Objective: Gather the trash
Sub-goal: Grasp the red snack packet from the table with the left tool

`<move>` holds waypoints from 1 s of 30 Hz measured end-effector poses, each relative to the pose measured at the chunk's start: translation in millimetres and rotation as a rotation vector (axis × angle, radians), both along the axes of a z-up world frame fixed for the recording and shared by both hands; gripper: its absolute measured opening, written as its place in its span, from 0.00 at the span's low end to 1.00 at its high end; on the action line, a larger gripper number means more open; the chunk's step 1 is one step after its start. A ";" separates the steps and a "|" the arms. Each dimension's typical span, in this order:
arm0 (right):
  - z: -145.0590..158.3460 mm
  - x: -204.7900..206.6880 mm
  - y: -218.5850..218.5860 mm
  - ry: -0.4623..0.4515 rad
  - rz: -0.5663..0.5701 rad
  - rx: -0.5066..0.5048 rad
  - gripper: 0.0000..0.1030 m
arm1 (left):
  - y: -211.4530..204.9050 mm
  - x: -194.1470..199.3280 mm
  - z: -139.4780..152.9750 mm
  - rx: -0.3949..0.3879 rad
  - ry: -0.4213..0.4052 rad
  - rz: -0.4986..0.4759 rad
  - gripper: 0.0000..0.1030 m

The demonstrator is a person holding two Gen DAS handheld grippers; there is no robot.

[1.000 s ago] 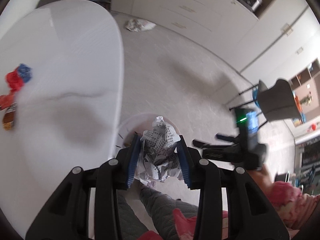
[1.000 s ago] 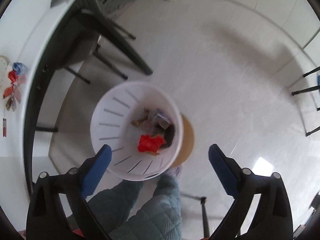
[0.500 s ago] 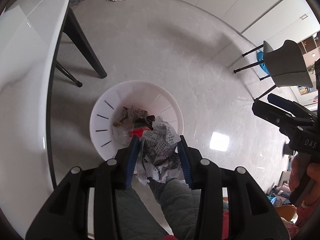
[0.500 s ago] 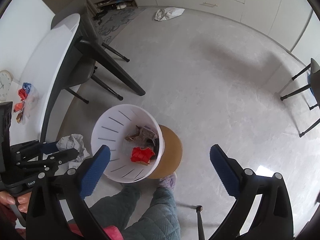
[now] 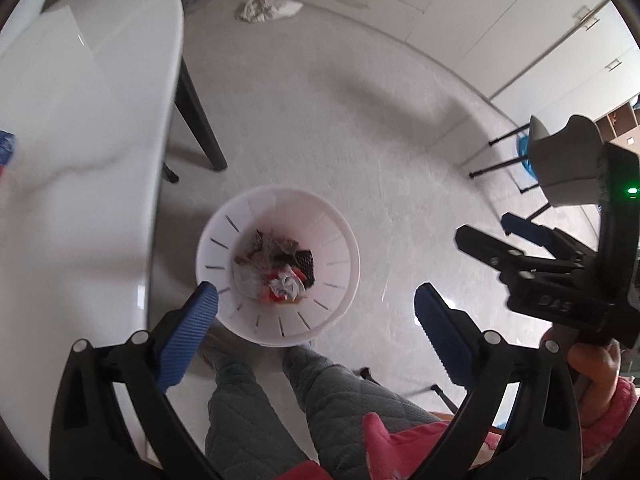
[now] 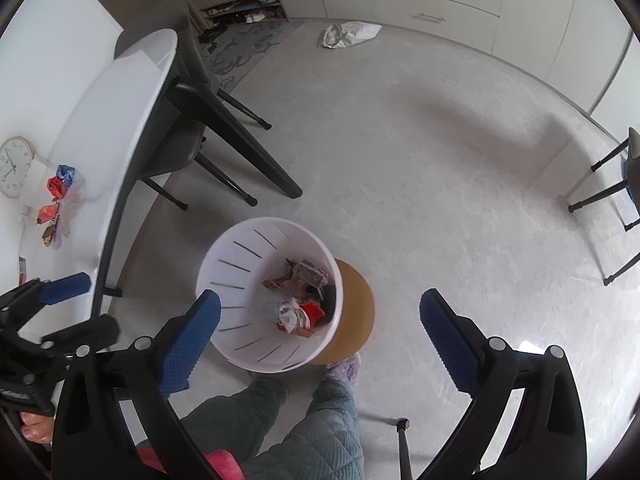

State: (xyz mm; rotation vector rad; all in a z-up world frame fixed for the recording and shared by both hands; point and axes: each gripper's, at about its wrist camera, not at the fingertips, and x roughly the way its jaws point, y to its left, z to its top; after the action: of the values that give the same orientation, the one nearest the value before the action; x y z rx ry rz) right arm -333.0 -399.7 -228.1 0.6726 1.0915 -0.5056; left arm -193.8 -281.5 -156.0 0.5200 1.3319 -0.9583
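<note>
Hanging over the bin [image 5: 276,268] in the left wrist view, the left gripper [image 5: 316,304] has its blue pads wide apart and nothing is between them; the jaws have just been opening, and the paper ball [image 5: 286,284] lies now in the bin on the other trash, in the lower middle of the frame; I judge the gripper points steeply down so that the paper could fall straight inside and not on the floor [image 5: 360,140]; the right gripper [image 5: 492,236] shows at the right edge, held to the side, probably to leave the way free; the table [image 5: 80,160] fills the left of the frame; a bag [image 5: 268,7] lies on the floor at the top, near the cabinets.

In the right wrist view, the right gripper [image 6: 320,316] has also its jaws wide apart and empty, at the bottom of the frame; the bin [image 6: 236,264] stands in the lower middle on a brown stool [image 6: 356,312], just in front of the person's legs [image 6: 280,432], I think to be within easy reach; the paper ball [image 6: 292,312] rests beside a red scrap; more wrappers [image 6: 56,200] wait on the table [image 6: 120,128] at the left, next to a clock [image 6: 14,166]; the left gripper [image 6: 60,304] is at the lower left edge.
</note>
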 end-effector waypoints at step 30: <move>94.6 157.1 134.8 -0.171 0.379 -0.120 0.96 | 213.9 192.2 74.4 -0.063 -0.403 0.520 0.92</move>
State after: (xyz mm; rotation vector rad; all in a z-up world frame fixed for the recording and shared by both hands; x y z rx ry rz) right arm -175.9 -264.9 -133.5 0.3826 0.9882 -0.1813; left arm -1.6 -67.6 -81.5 0.2744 0.9937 -0.4337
